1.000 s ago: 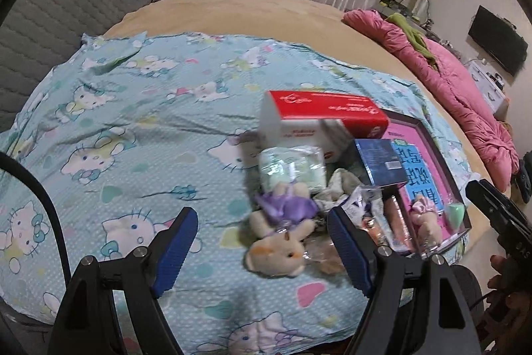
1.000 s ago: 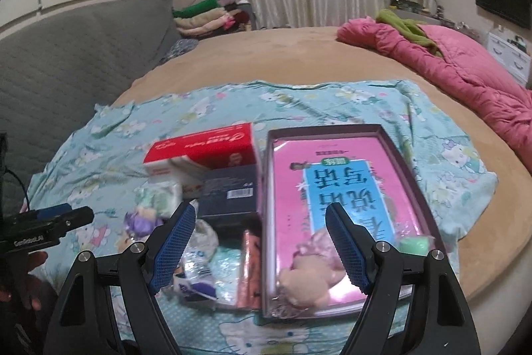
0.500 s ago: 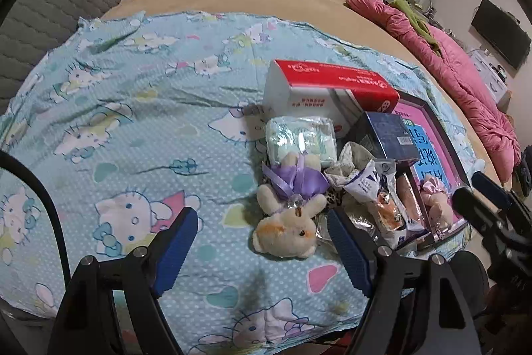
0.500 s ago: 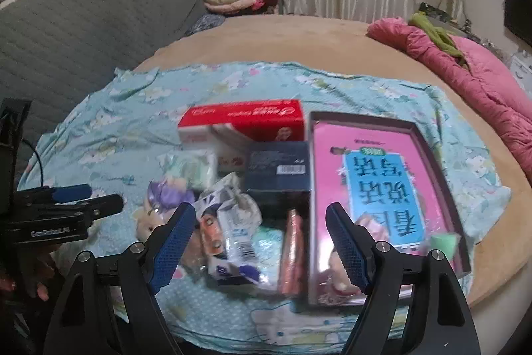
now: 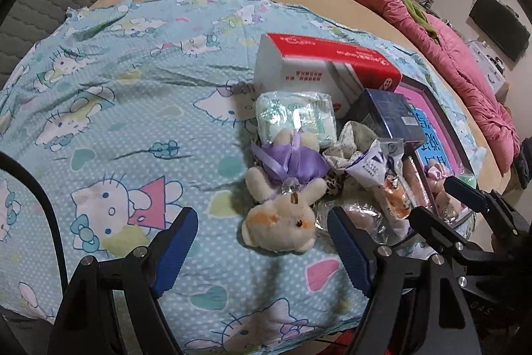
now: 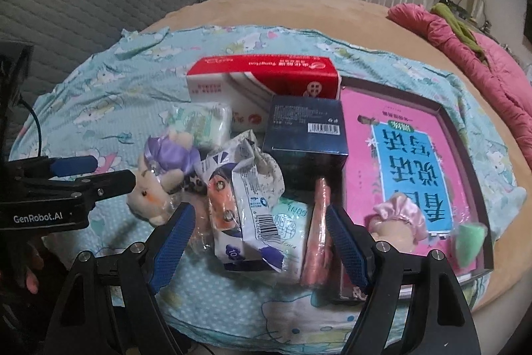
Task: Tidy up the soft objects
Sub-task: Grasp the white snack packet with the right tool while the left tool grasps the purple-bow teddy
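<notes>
1. Your left gripper [image 5: 262,247] hangs with its fingers wide apart and holds nothing; the plush bunny [image 5: 282,215] lies just ahead between them on the sheet [image 5: 133,88].
2. Your right gripper [image 6: 259,242] is spread as well, over a crumpled packet [image 6: 242,205] and a wipes pack [image 6: 292,232].
3. The bunny wears a purple bow and touches the diaper pack [image 5: 296,118].
4. A pink-capped doll [image 6: 399,222] and a green sponge [image 6: 470,238] sit in the tray [image 6: 465,148], right of the red box [image 6: 266,79].
</notes>
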